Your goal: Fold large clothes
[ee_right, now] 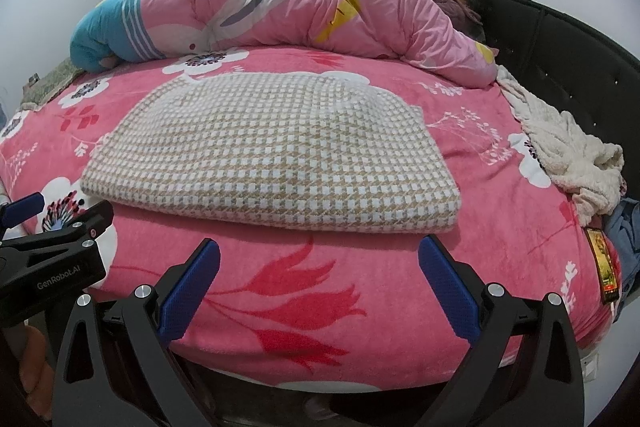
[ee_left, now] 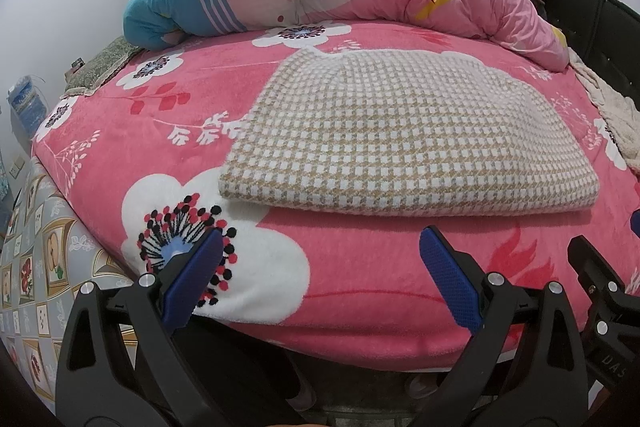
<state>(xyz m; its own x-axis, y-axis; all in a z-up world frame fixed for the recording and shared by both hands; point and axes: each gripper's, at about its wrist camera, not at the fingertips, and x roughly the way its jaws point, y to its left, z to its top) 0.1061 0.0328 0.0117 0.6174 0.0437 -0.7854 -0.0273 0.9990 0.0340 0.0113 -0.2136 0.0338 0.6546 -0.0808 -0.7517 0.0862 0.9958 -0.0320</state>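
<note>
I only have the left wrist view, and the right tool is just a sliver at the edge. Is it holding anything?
Observer: No. The right tool is open and empty, just short of the folded checked garment.
Operator: Is anything on the bed further right, beyond my frame?
Observer: Yes, a phone-like device with a lit screen lies at the bed's edge.
Operator: Anything beside it?
Observer: Blue denim-like fabric, partly under the end of the cream fleece.

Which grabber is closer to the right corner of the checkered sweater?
Probably the right gripper: the checkered sweater has its near right corner just beyond that gripper's right finger. The left gripper faces the left half. Both are open.
</note>
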